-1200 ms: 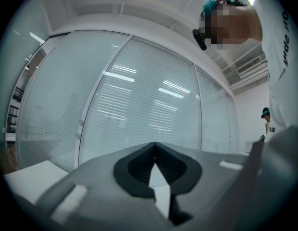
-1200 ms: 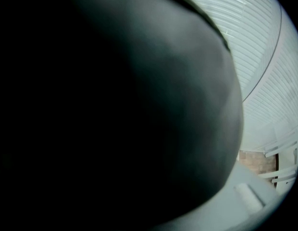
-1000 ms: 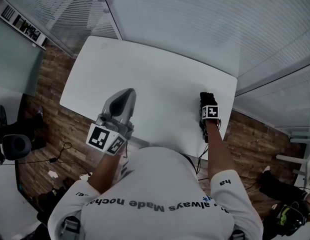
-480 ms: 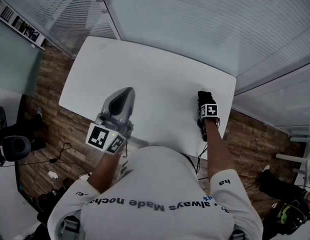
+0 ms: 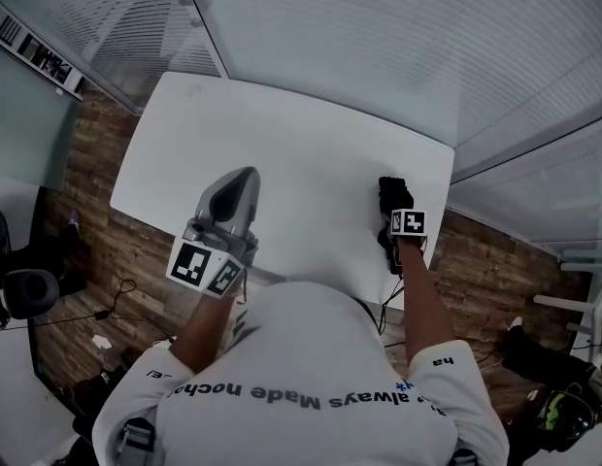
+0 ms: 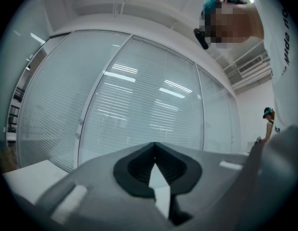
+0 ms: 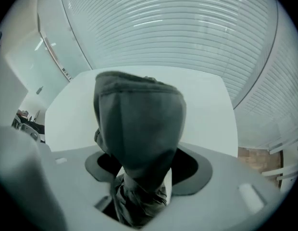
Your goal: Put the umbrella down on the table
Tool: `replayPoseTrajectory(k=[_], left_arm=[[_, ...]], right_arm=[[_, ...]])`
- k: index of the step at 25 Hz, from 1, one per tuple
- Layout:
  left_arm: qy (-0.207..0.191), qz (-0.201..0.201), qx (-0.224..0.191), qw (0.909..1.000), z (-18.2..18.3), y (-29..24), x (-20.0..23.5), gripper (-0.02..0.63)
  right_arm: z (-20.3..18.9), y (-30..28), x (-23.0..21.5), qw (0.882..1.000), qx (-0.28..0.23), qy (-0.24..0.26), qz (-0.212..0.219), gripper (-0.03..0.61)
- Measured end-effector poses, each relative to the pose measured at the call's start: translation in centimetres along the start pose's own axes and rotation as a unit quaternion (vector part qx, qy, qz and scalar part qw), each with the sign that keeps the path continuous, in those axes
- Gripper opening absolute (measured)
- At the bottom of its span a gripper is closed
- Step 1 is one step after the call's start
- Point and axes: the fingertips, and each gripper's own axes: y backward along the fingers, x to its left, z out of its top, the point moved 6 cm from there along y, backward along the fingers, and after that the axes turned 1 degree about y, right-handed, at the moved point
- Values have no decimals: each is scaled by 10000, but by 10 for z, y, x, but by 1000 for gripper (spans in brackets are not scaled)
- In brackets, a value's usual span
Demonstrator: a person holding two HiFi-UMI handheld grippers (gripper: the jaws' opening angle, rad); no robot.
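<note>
Head view, left side: the left gripper [image 5: 245, 181] is held level over the near edge of the white table [image 5: 311, 153]. Its jaws are seen closed tip to tip in the left gripper view, with nothing between them. Only blinds and glass lie ahead of it.

Right side: the right gripper [image 5: 391, 205] is tilted steeply down near the table's right edge. Its jaws have just been opening and now stand wide. The umbrella [image 5: 392, 186], folded in its dark sleeve, is still between them and runs out ahead of the jaws over the tabletop. A gap of dark pad is seen on either side of the bundle, so it is judged released rather than clamped.

Handling, as judged:
- A light, compact bundle.
- Soft, loose cloth over a stiff core, so the cloth is likely to slide or bunch under the pads.
- A hold is best taken across the firm middle of the bundle, not on the slack folds at its end.
- Little fragility is expected; it may roll once let go.

Not made out:
- The umbrella's near end is cut off below the right jaws.
- Whether its far end rests on the table or hangs just above it cannot be told.
- The handle is not seen in any view.
</note>
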Motion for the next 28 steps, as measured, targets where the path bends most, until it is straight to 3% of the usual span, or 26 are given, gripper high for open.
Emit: replayPoseTrajectory(k=[9, 15, 20, 28], left_arm=[[77, -108, 18, 9999, -8, -16, -5, 3], [112, -163, 58, 9998, -13, -26, -7, 2], [110, -230, 90, 9996, -16, -33, -10, 2], [103, -293, 61, 9995, -14, -38, -21, 3]], right_arm=[[10, 50, 4, 9971, -754, 116, -6, 229], [27, 107, 10, 9866, -1602, 315, 50, 210], [49, 173, 31, 9658, -2499, 646, 222, 202], [68, 288, 72, 9149, -3883, 1099, 136, 186]])
